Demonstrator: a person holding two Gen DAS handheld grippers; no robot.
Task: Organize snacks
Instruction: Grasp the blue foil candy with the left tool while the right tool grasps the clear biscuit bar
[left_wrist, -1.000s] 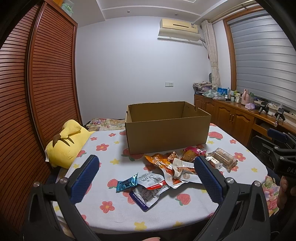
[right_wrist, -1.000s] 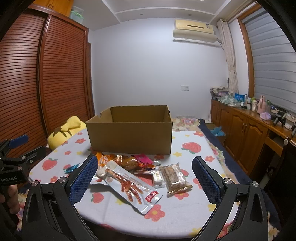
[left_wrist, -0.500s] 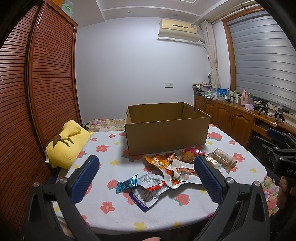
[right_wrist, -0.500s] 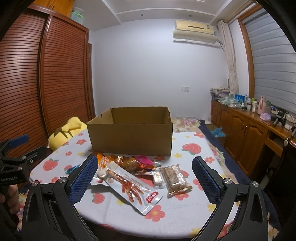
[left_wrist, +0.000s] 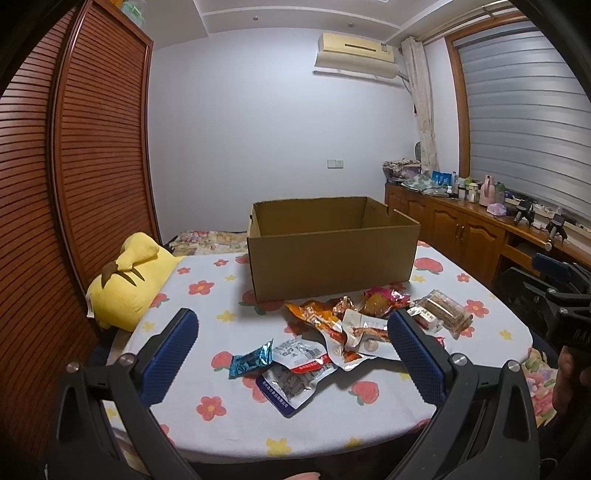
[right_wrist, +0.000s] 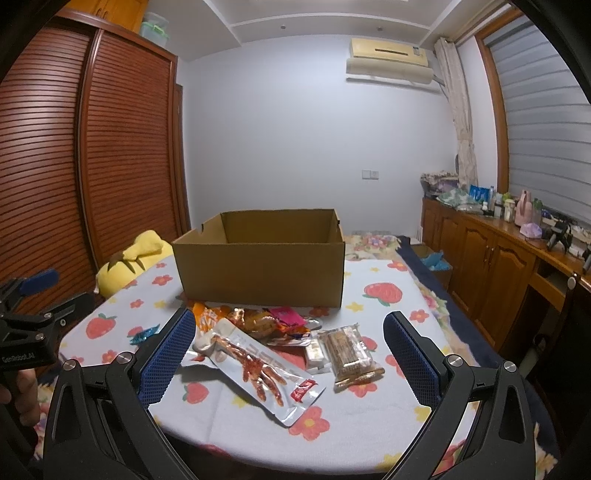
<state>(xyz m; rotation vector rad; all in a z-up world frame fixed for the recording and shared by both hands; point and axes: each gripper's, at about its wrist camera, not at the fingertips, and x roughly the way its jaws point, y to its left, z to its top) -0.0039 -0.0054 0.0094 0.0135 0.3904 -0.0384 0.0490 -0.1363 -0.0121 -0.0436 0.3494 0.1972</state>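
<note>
An open cardboard box (left_wrist: 332, 258) (right_wrist: 262, 273) stands on the flowered table, its inside hidden from here. In front of it lies a loose heap of snack packs: a blue wrapper (left_wrist: 251, 360), a white and blue pouch (left_wrist: 291, 380), orange packs (left_wrist: 314, 314), a long chicken-feet pack (right_wrist: 255, 369) and a clear pack of brown bars (right_wrist: 349, 350) (left_wrist: 443, 310). My left gripper (left_wrist: 291, 347) hovers open above the near edge, before the blue wrapper and pouch. My right gripper (right_wrist: 288, 350) is open too, over the chicken-feet pack, holding nothing.
A yellow plush pillow (left_wrist: 129, 280) leans at the table's left edge. A slatted wooden wardrobe (left_wrist: 74, 184) lines the left wall. A wooden sideboard (right_wrist: 498, 258) with bottles runs along the right under the blinds. The tablecloth (right_wrist: 388, 295) right of the box is bare.
Both views have shifted very slightly; the box and snacks sit a touch lower in frame. Nothing was grasped or moved, and both grippers stay open.
</note>
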